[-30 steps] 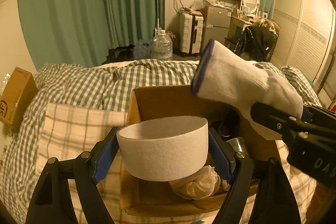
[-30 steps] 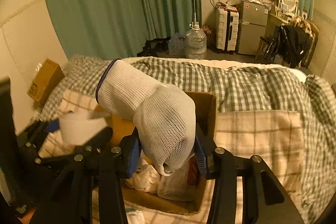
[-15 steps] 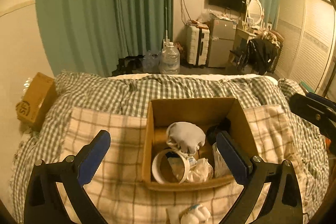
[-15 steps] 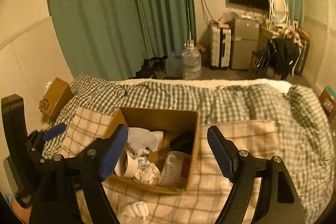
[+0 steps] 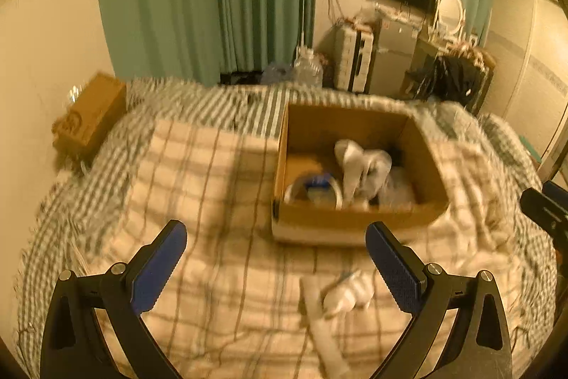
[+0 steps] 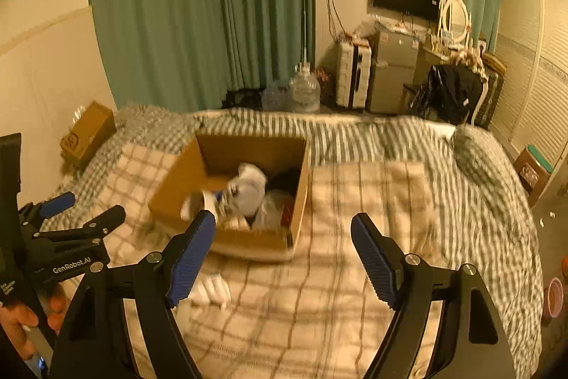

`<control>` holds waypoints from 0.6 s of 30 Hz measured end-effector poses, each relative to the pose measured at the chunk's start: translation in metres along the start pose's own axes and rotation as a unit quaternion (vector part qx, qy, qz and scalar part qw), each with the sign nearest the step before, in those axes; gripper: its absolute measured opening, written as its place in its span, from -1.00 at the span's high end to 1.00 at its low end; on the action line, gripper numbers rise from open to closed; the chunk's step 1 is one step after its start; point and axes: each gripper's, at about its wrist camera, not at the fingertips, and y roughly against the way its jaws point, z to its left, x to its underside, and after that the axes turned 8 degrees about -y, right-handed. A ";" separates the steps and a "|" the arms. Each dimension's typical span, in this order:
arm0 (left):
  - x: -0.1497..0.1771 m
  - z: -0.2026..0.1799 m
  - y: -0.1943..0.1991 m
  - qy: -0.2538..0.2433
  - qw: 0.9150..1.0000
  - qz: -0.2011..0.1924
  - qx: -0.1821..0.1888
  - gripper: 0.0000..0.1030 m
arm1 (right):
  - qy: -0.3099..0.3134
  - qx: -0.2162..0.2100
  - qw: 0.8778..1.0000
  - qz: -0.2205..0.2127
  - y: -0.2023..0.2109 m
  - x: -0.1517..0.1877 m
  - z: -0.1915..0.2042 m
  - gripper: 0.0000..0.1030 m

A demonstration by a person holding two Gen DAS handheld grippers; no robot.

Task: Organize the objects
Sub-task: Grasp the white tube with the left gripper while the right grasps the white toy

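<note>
An open cardboard box (image 5: 355,222) (image 6: 248,238) sits on the checked blanket of the bed. Inside lie a white tape roll (image 5: 312,192), a white glove (image 5: 358,166) (image 6: 248,187) and crumpled plastic bags (image 6: 271,208). A small white bundle (image 5: 344,295) (image 6: 211,290) lies on the blanket in front of the box. My left gripper (image 5: 275,267) is open and empty, held back above the blanket in front of the box. My right gripper (image 6: 284,261) is open and empty, to the right of the box. The left gripper also shows at the left edge of the right wrist view (image 6: 71,226).
A brown carton (image 5: 88,116) sits at the bed's far left by the wall. Green curtains, a water jug (image 6: 303,91), a suitcase, a small fridge and a chair with dark clothes stand beyond the bed. A checked duvet (image 6: 479,201) covers the right side.
Both grippers opened and dropped the tape roll and the glove into the box, then drew back and up. The view is blurred with motion now.
</note>
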 end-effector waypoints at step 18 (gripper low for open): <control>0.092 -0.035 -0.098 -0.028 0.983 0.172 0.063 -0.42 | -0.019 0.014 0.993 0.118 -0.097 0.089 -0.013 -0.53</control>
